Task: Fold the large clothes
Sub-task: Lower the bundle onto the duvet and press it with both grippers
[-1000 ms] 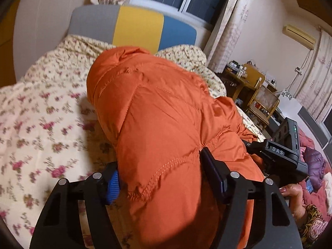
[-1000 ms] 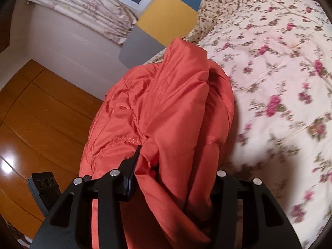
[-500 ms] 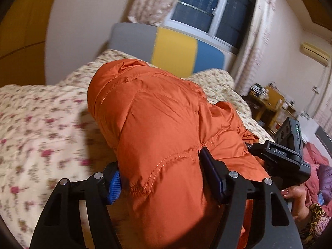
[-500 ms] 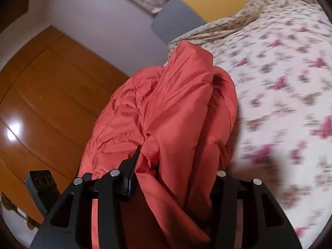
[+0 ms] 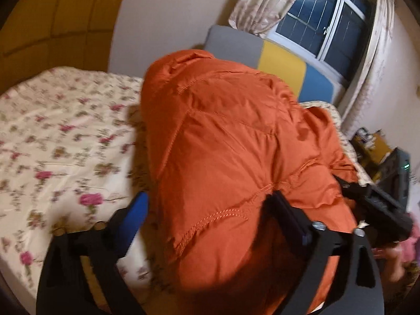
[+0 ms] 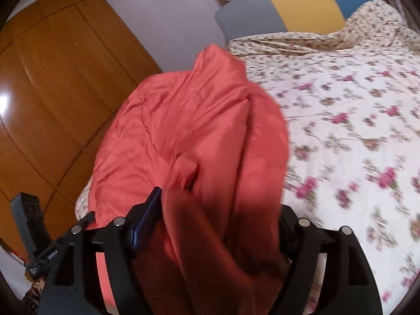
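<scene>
An orange quilted jacket (image 5: 236, 157) is lying on a cream bedspread (image 6: 354, 131) seemingly showing pink roses; headboard (image 6: 288, 10) showing grey, yellow, blue.

Bed (image 6: 354, 99) — floral quilt on top — bears an orange jacket (image 5: 223, 144) (bunched)

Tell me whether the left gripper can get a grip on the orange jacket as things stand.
Probably yes. The jacket already bulges between the left gripper's fingers, with nothing else in the way. The jaws are opening, and the blue pad stands clear of the cloth, so closing should catch it.
</scene>
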A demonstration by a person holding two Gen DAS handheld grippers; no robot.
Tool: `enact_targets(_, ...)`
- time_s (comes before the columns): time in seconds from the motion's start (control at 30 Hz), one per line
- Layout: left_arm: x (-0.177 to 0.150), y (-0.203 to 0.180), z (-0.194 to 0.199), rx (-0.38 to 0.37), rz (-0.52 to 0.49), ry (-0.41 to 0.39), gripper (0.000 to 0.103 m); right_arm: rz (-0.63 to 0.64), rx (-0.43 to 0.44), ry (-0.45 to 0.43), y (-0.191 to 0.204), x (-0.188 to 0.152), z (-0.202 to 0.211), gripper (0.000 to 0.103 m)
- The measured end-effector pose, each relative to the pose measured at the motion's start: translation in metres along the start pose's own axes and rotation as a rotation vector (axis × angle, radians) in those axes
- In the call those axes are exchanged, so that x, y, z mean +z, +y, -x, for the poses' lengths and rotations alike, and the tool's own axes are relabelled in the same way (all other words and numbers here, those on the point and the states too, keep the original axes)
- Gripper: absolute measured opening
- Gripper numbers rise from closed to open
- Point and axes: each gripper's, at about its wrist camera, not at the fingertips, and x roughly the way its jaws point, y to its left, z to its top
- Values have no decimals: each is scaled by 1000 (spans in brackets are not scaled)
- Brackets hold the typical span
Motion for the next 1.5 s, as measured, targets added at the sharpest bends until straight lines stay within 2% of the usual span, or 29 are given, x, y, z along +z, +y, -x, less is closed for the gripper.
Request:
enact_targets(0.07,1,-3,7,34,-14,1,96,-19,-35,-27,-4,5,14,76)
enact_targets(0.13,10,-8,12,115,-11,18,96,-51,-83,-95,-8,14,36,77)
enact_targets(0.2,25,-11,22,178,31,6,96,-62,-122,-155,-3,25,51,77)
enact_targets(0.27,42,-11,28,195,81,-22,97,-49,-136,-186,9,48,51,77)
enact_targets(0.33,65,-16,25,199,120,-52,100,-17,-137,-172,26,72,37,73)
enact_targets(0.47,103,-33,-2,254,87,-64,100,63,-174,-108,58,107,-5,61)
enact_targets(0.63,138,-51,-57,334,7,-19,100,106,-207,-89,66,123,-67,60)
enact_targets(0.73,135,-51,-92,364,-50,1,100,130,-257,-62,52,115,-96,60)
enact_targets(0.8,127,-45,-116,359,-60,66,100,146,-281,-36,44,105,-110,60)
enact_targets(0.87,122,-41,-119,331,-35,50,100,165,-293,-46,40,98,-115,60)
enact_targets(1.1,110,-41,-130,343,-41,13,100,124,-287,-26,20,88,-128,60)
enact_targets(1.3,108,-36,-141,315,-28,29,100,98,-302,18,12,85,-140,60)
enact_targets(1.5,105,-38,-150,343,-45,19,100,75,-303,26,5,82,-145,60)
